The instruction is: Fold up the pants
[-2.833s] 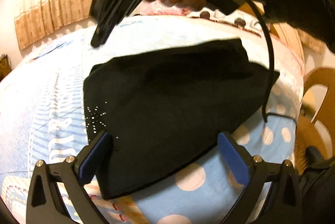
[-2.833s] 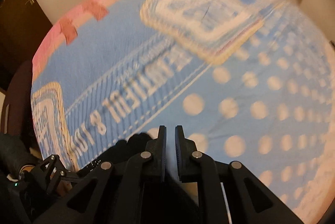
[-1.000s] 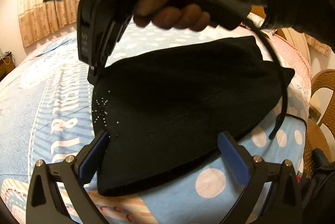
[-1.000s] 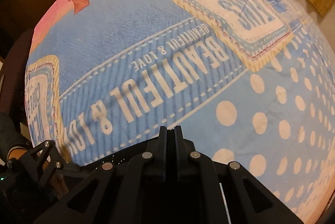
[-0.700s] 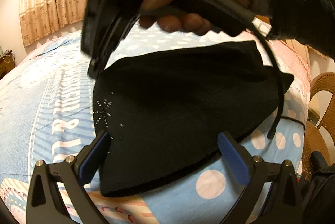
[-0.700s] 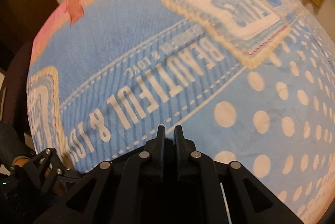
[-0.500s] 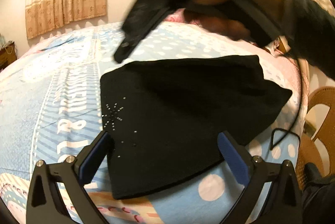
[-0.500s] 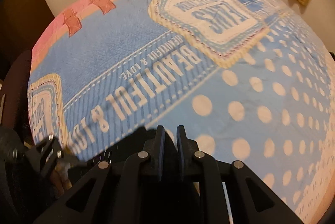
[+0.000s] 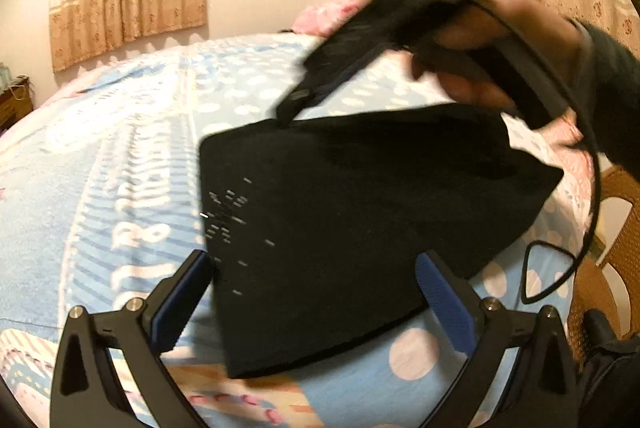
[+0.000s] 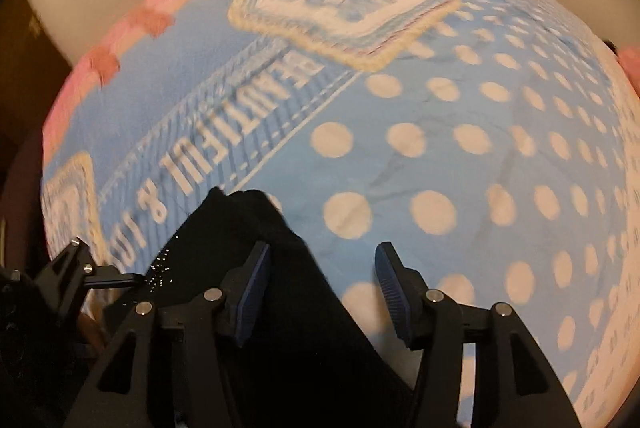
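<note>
black pants folded into a compact wedge, lying flat on the bed, whose cover is blue with white dots and lettering. left gripper hovers at the near edge of the pants with its blue pads wide apart and nothing between them; the near left corner of the cloth sits just beside the left pad. right gripper, seen from its own camera, is likewise spread wide and empty, over the far corner of the pants; in the left wrist view it appears motion-blurred above the far edge of the cloth, held in the person's right hand, with a cable trailing down to the bed.

handling, as a judgement: the fabric looks soft, limp and light, with no stiffness of its own, so any lifted edge is likely to sag and the stacked layers may slide apart. small sparkling studs mark the left part of the top layer. the best hold would be at a corner or a folded edge, pinching all layers together, one gripper at each end of that edge to keep it straight. the fold appears well advanced; whether another fold is intended cannot be told.
</note>
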`<state>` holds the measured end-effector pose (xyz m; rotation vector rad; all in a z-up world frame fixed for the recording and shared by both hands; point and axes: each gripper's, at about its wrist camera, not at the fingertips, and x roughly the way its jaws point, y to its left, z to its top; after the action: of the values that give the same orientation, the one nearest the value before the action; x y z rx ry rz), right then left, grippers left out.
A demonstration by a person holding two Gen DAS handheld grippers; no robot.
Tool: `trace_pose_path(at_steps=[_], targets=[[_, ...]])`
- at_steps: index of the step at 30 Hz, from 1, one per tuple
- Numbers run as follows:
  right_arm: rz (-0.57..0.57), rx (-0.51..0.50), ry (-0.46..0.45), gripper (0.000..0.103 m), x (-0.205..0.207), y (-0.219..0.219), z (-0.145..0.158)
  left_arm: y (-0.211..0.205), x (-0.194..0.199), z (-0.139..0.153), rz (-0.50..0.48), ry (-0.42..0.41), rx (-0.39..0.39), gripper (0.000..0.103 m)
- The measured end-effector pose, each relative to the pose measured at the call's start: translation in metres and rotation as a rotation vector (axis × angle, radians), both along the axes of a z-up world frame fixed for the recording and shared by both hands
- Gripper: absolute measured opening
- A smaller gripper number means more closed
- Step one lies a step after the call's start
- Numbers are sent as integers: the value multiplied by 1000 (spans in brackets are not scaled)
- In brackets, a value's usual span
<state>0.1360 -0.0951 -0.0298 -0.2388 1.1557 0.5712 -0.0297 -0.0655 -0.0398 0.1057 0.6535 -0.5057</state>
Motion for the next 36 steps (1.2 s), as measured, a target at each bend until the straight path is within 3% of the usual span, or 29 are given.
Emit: trace_pose_path(at_steps=[7,10,14,18,22,30,34,36], targets=[[-160,128,-146,56,-88,-81,39,19,5,14,45,-30,-102,103],[-206,128,-196,56,-131,-105,35,10,10,12,33,-10,-78,103],[-250,180,-181,56,-169,-126,16,1,10,16,41,-10,-64,103],[-275,164,-155,56,-184,-135,-7,-3,21,0,79,47,30,103],[-254,168,-217,57,-195,-137,-17,6,24,-8,101,105,-25,103],[-284,129,-298,57,-215,-133,-16,8,23,-11,103,107,-23,103],[-448,205,-324,57,-227,-163,-6,8,23,-10,104,107,-23,103],[-531,230,-292,58,-229,-179,-12,8,24,-11,104,107,-22,103]])
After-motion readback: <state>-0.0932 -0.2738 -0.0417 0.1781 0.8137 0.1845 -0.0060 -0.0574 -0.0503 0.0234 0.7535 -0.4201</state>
